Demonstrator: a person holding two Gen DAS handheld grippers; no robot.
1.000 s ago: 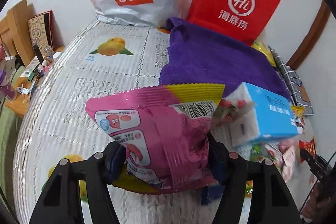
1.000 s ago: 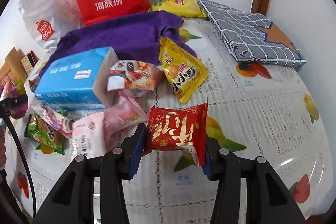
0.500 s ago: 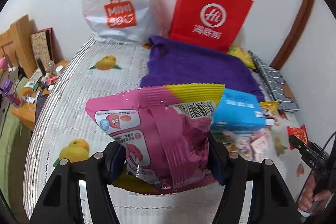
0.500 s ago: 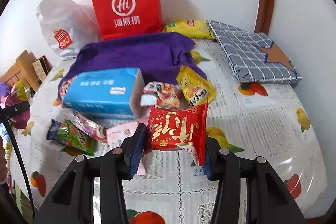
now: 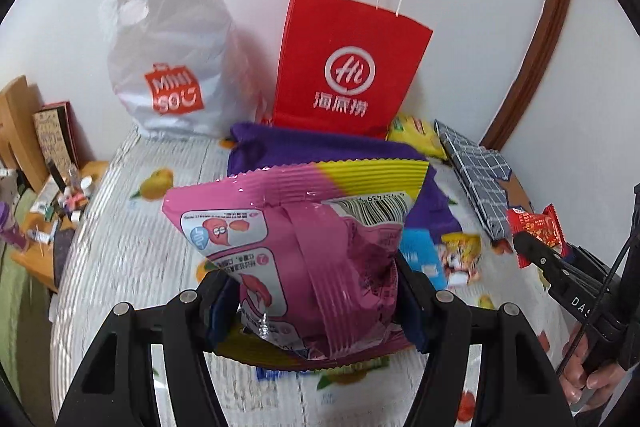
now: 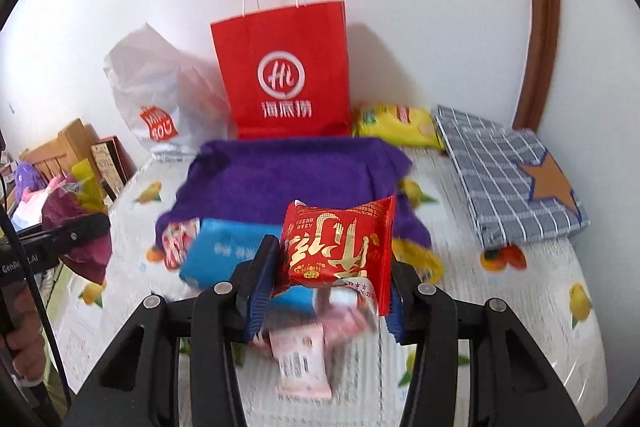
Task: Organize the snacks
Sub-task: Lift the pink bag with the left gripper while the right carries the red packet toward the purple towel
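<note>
A pink snack bag [image 5: 304, 267] is clamped in the left gripper [image 5: 312, 303], a red packet [image 6: 336, 247] in the right gripper [image 6: 328, 291] — both held above the table [image 6: 520, 307]; loose snacks [image 6: 304, 355] remain mid-table, unsorted.

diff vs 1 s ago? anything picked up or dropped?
Both grippers rose, lifting their packets off the table: the left gripper with the pink snack bag, the right gripper with the red snack packet. Nothing newly grasped or released. The red paper bag, purple cloth and other snacks kept their places.
</note>
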